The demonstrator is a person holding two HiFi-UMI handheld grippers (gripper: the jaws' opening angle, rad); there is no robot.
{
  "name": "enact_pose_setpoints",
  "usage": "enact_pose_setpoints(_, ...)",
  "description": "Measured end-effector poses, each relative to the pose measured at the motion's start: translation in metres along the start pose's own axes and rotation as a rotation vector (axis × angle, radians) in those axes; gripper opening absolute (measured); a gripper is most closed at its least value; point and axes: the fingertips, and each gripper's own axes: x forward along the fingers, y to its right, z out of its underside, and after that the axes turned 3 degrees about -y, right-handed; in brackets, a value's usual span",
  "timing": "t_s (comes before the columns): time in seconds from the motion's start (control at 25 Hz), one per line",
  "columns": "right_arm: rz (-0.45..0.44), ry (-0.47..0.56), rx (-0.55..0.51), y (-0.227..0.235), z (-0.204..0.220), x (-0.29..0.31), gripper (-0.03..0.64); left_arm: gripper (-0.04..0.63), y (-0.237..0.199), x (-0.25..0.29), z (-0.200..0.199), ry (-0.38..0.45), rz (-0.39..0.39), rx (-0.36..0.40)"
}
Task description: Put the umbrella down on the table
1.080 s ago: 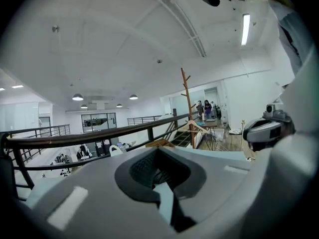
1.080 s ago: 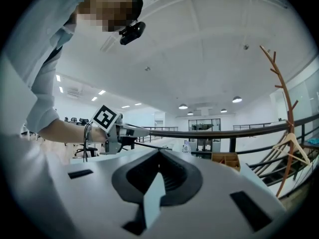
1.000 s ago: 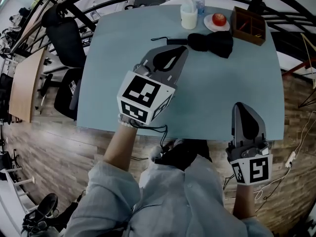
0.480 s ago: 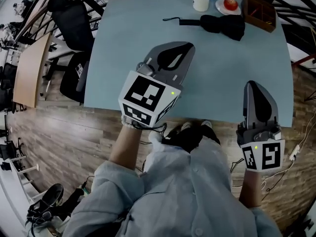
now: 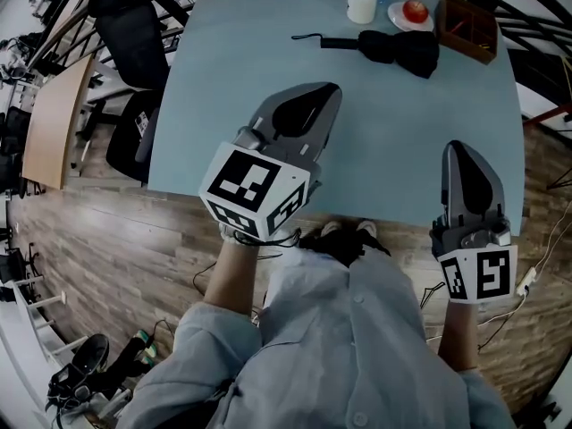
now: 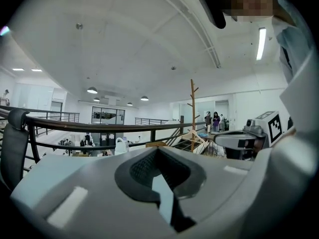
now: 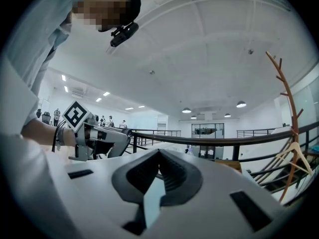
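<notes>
Shirt [image 5: 357,347]: pale, buttoned, lowest in the head view; a bare forearm leads from it to each gripper.
Right gripper [image 5: 459,147]: at the table's near edge, on the right; jaws pressed together with nothing between them, marker cube towards the person.
Left gripper [image 5: 320,90]: over the near half of the table, angled to the far right; jaws likewise closed and empty, marker cube at the near edge.
Table [image 5: 223,79]: pale blue-grey top above a wood-plank floor.
Umbrella [image 5: 400,47]: black, folded, lying flat on the table by its far edge, well apart from both grippers; a thin strap runs out to its left.
Cup [image 5: 362,5]: white, just beyond the umbrella.
Plate [image 5: 396,16]: white, beside the cup, bearing a red apple [image 5: 416,10].
Wooden box [image 5: 467,27]: brown, open-topped, at the far right corner.
Office chair [image 5: 134,38]: black, off the table's left side.
</notes>
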Motion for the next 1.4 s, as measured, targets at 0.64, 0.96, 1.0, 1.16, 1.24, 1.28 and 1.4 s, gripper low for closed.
enact_pose_setpoints(0.64,-0.066,0.048,-0.003,0.008,-0.016,0.003,0.000,0.005,0.013,-0.006,-0.016,0.022,-0.065,0.002)
enact_pose_setpoints(0.96,-0.064,0.052,-0.015,0.013,-0.018,-0.002,0.000,0.005,0.021,-0.006,-0.019,0.032,-0.063,-0.006)
enact_pose_setpoints(1.0,-0.064,0.052,-0.015,0.014,-0.017,-0.002,0.000,0.005,0.022,-0.005,-0.019,0.032,-0.063,-0.007)
enact_pose_setpoints(1.16,-0.061,0.050,-0.014,0.016,-0.017,-0.004,0.000,0.005,0.024,-0.004,-0.020,0.032,-0.062,-0.008)
enact_pose_setpoints(1.24,-0.061,0.051,-0.014,0.016,-0.017,-0.005,0.000,0.005,0.025,-0.004,-0.022,0.036,-0.060,-0.008)
enact_pose_setpoints(1.28,-0.061,0.052,-0.014,0.016,-0.017,-0.005,0.000,0.005,0.025,-0.004,-0.023,0.039,-0.060,-0.009)
enact_pose_setpoints(1.4,-0.061,0.052,-0.015,0.016,-0.016,-0.006,0.000,0.005,0.026,-0.005,-0.024,0.046,-0.060,-0.013)
